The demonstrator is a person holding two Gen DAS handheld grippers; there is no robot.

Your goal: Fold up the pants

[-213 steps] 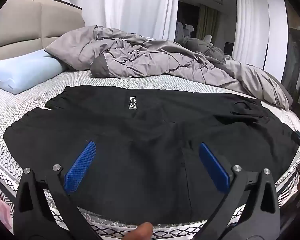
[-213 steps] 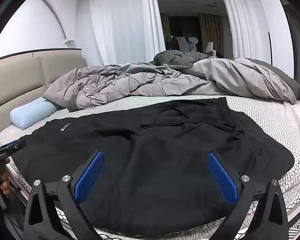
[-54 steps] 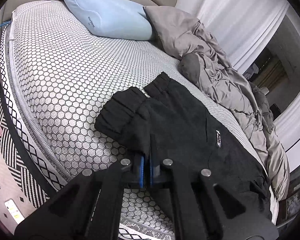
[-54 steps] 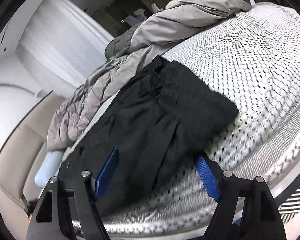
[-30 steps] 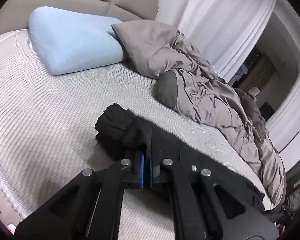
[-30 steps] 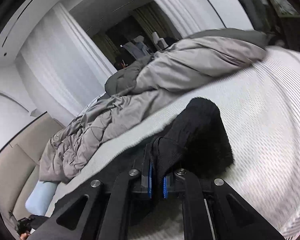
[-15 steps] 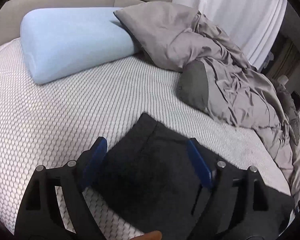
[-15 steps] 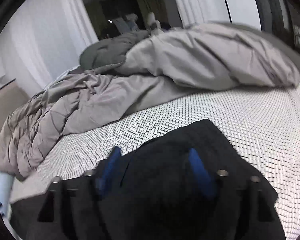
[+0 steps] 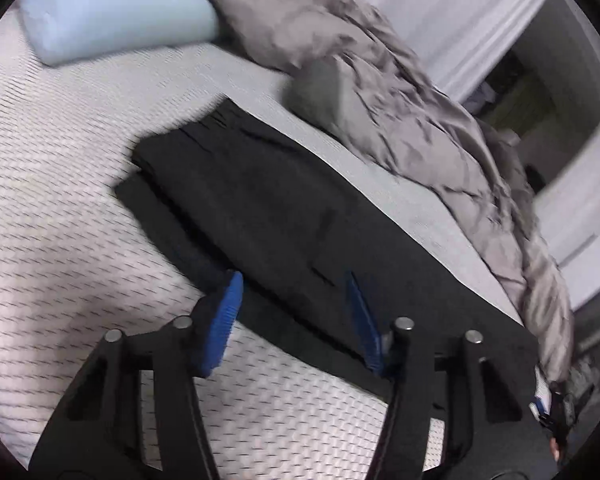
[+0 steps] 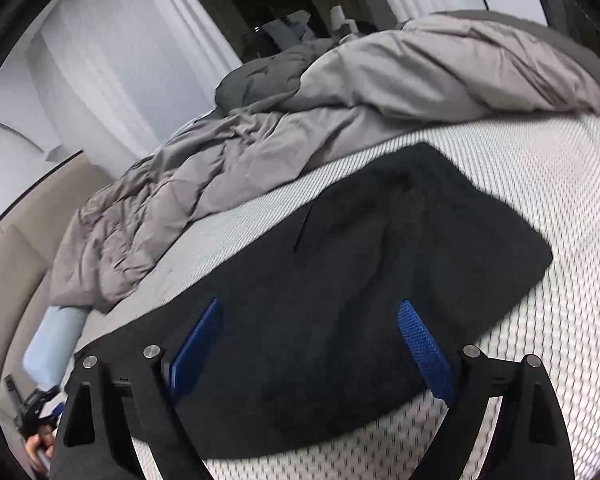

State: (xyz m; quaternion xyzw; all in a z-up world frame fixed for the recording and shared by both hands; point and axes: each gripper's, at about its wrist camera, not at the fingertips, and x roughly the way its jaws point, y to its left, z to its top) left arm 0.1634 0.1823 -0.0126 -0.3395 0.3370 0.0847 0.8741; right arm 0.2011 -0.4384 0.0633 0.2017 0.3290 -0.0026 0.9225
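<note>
The black pants (image 9: 284,208) lie flat on the mattress, folded lengthwise into a long strip. In the left wrist view the cuffs point to the upper left. My left gripper (image 9: 294,308) hovers over the strip's near edge, its jaws closing. The cloth lies below them and the blue pads (image 9: 224,316) are not pressing on it. In the right wrist view the wider end of the pants (image 10: 380,272) spreads ahead of my right gripper (image 10: 310,340). Its jaws are opening and hold nothing, with black fabric beneath them.
A crumpled grey duvet (image 9: 380,92) (image 10: 340,112) lies along the far side of the pants. A light blue pillow (image 9: 112,8) rests by the beige headboard (image 10: 12,272). The honeycomb mattress (image 9: 60,220) (image 10: 560,184) shows bare on both ends. White curtains hang behind.
A second ago both grippers were shut on bunched ends of the pants. Both have since let go and drawn back, and the pants lie flat, doubled over. The left jaws have narrowed since half a second ago.
</note>
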